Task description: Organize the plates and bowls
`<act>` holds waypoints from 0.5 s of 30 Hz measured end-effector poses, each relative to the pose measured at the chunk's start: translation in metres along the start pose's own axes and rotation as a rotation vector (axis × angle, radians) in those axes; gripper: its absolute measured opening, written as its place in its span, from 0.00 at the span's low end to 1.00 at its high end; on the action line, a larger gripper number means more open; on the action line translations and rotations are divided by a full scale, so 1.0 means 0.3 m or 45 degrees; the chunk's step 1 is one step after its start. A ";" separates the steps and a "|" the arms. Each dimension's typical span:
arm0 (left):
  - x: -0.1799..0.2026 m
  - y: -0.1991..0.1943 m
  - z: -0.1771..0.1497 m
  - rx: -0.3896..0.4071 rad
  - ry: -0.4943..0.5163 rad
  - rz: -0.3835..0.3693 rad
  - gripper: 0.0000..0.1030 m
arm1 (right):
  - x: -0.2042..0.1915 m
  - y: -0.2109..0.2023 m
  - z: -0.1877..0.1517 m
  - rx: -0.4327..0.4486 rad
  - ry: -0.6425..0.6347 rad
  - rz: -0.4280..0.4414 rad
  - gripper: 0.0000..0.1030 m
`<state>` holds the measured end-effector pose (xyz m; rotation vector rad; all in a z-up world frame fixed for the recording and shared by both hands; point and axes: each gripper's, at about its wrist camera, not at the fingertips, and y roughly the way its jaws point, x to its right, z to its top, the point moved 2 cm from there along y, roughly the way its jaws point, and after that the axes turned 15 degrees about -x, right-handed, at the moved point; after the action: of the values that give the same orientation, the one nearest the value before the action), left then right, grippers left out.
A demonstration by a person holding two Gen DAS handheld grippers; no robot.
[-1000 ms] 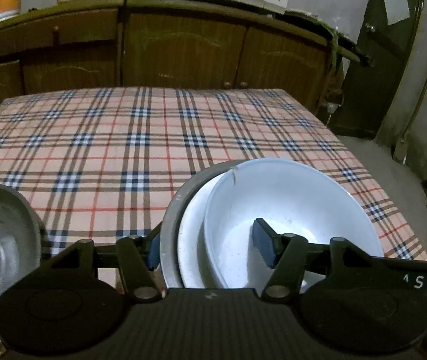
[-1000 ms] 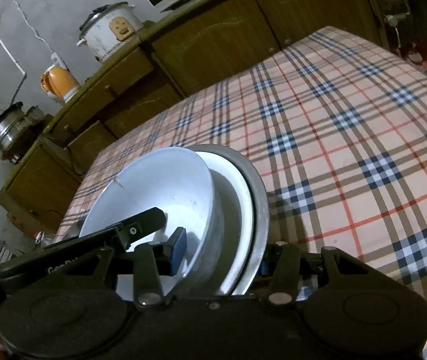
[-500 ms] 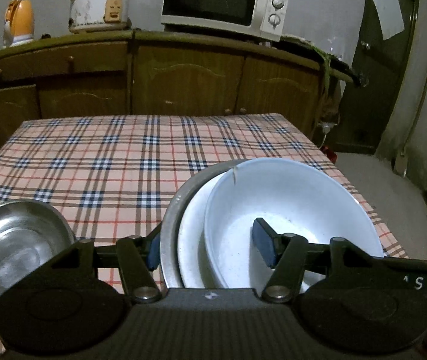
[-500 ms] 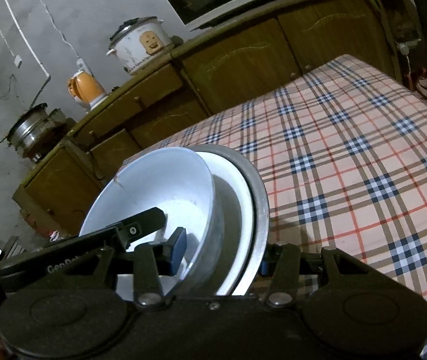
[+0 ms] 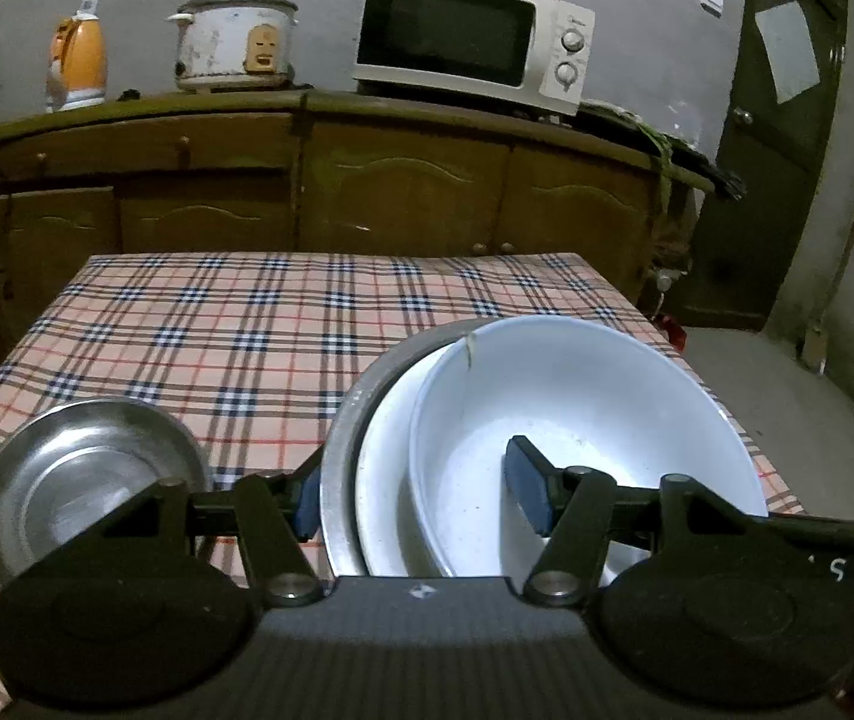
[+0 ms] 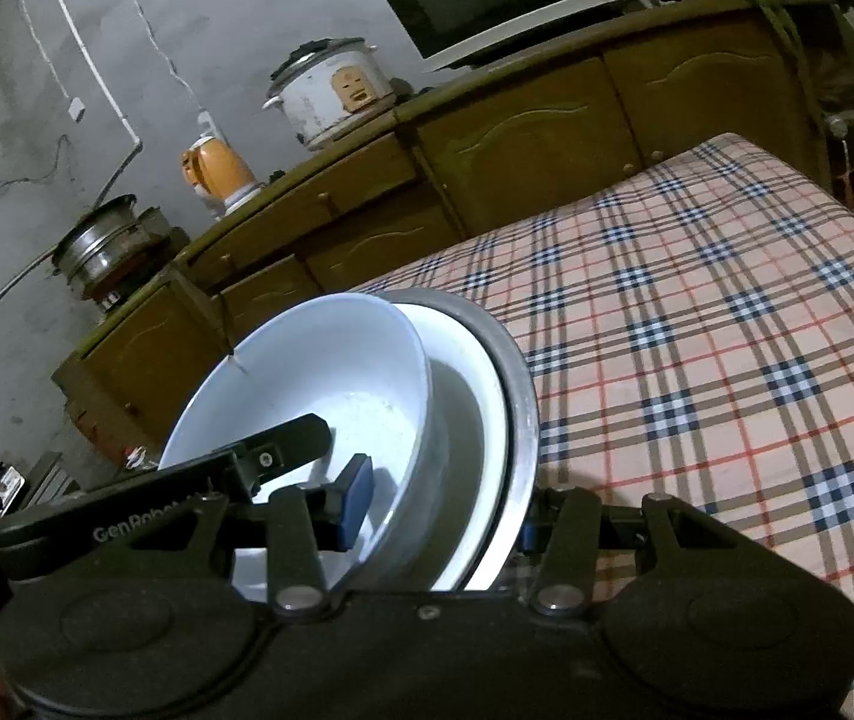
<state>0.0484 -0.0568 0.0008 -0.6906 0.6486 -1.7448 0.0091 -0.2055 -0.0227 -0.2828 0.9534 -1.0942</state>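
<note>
Two tongs, left (image 5: 421, 495) and right (image 6: 442, 507), stay clenched on one nested stack — white bowl (image 5: 583, 420), white plate (image 5: 391, 468), steel plate (image 5: 340, 438) — now lifted higher above the checked desk (image 5: 247, 324); a steel bowl (image 5: 85, 474) waits alongside, likely next.

We've got a white bowl (image 5: 583, 420) nested in a white plate (image 5: 385, 480) on a silver metal plate (image 5: 340, 450), plus a shiny steel bowl (image 5: 79, 474) at the desk's left edge. The desk (image 5: 247, 324) cloth is peach plaid with navy, white and red lines. Our jaws have blue pads (image 5: 526, 489) on black bodies.
</note>
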 end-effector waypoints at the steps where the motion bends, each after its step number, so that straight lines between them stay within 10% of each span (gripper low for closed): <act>1: -0.003 -0.005 -0.004 0.002 -0.004 0.004 0.60 | -0.008 0.000 -0.005 -0.002 -0.005 0.003 0.55; 15: -0.073 -0.081 -0.050 0.032 -0.070 0.067 0.60 | -0.125 0.017 -0.047 -0.033 -0.082 0.054 0.55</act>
<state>0.0270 -0.0283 0.0054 -0.6958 0.6007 -1.6772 -0.0034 -0.1680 -0.0149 -0.3161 0.9128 -1.0287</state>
